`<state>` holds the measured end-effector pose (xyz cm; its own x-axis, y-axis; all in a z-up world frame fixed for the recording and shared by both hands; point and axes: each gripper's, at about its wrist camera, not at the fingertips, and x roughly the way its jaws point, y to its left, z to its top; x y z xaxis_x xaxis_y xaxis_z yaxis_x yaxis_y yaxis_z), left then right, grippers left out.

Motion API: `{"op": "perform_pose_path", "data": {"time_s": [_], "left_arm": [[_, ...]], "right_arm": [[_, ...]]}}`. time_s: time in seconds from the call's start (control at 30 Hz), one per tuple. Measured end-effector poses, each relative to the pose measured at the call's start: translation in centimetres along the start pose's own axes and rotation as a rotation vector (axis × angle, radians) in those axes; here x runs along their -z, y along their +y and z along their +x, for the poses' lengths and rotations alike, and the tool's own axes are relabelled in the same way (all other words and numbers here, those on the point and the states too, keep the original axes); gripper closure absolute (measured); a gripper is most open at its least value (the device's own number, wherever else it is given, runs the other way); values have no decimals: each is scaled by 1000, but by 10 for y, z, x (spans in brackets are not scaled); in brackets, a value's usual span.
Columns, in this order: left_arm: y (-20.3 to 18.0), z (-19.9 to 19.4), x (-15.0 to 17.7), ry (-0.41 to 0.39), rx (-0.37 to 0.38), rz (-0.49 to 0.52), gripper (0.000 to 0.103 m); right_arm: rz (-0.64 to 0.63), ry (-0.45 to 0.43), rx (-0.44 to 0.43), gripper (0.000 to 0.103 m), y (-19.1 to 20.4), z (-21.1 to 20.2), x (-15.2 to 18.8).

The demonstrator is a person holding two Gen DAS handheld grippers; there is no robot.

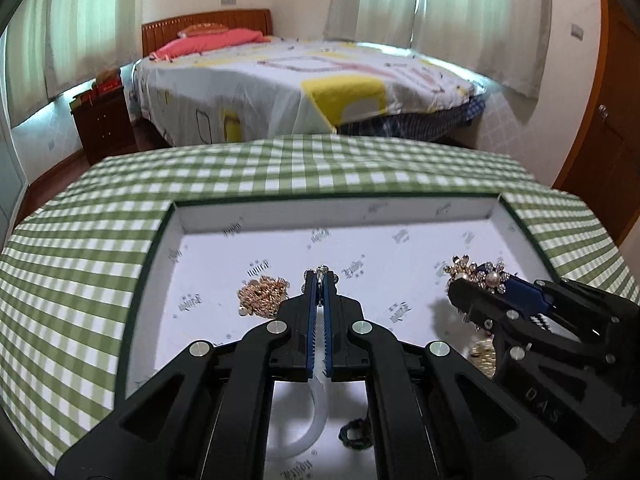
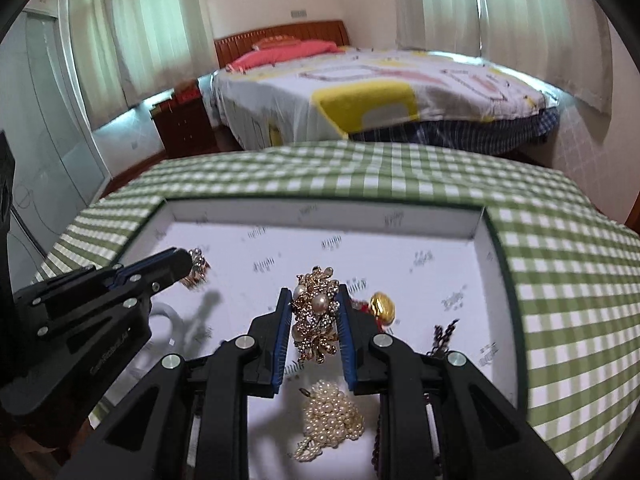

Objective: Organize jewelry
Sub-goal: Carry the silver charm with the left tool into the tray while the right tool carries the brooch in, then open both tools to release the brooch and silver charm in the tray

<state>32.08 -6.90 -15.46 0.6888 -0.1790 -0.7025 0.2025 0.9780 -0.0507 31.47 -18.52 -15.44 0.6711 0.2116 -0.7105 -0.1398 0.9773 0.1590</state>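
A white shallow tray (image 1: 400, 216) with a dark rim lies on a green checked cloth. My left gripper (image 1: 319, 278) is shut on a small silver jewel (image 1: 321, 270) over the tray, beside a gold chain pile (image 1: 262, 296). My right gripper (image 2: 314, 300) is shut on a gold and pearl brooch (image 2: 316, 316) and holds it above the tray floor. The brooch also shows in the left wrist view (image 1: 478, 276), held by the right gripper (image 1: 472, 292). The left gripper appears in the right wrist view (image 2: 180, 266).
In the tray lie a white bangle (image 1: 312, 420), a dark ring (image 1: 354, 434), a pearl strand (image 2: 332, 420), a gold and red charm (image 2: 382, 308) and a dark bead chain (image 2: 442, 334). The checked cloth (image 2: 560, 280) surrounds the tray. A bed (image 1: 300, 80) stands behind.
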Motion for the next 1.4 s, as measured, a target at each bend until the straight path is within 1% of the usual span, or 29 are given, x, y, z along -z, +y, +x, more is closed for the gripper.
{"op": "perform_pose_path", "data": {"time_s": [0.2, 0.37, 0.47, 0.73, 0.83, 0.87, 0.93, 1.0, 1.17, 1.27, 1.4], "left_arm": [[1, 18, 1, 48, -17, -2, 99], [-1, 21, -1, 59, -26, 7, 99], [0, 23, -2, 75, -26, 0, 99], [-1, 25, -3, 85, -34, 7, 99], [0, 26, -4, 85, -36, 8, 98], [-1, 26, -4, 85, -38, 9, 97], [0, 25, -5, 82, -39, 6, 88], [1, 22, -6, 71, -41, -1, 71], [1, 19, -5, 59, -39, -6, 66], [2, 17, -6, 52, -45, -12, 60], [6, 13, -5, 44, -52, -26, 51]], "right_arm": [[-7, 44, 21, 80, -2, 14, 1], [-8, 64, 27, 80, -2, 19, 2], [-8, 64, 29, 80, -2, 19, 2], [-6, 61, 29, 79, -3, 19, 1], [-7, 59, 29, 75, -2, 19, 1], [-7, 56, 29, 71, -2, 18, 1], [-8, 49, 30, 68, -2, 17, 1], [-9, 44, 29, 66, -2, 15, 1], [-9, 32, 31, 62, -2, 12, -1], [-8, 26, 34, 61, -2, 9, -1], [-4, 21, 40, 56, -4, 7, -2]]}}
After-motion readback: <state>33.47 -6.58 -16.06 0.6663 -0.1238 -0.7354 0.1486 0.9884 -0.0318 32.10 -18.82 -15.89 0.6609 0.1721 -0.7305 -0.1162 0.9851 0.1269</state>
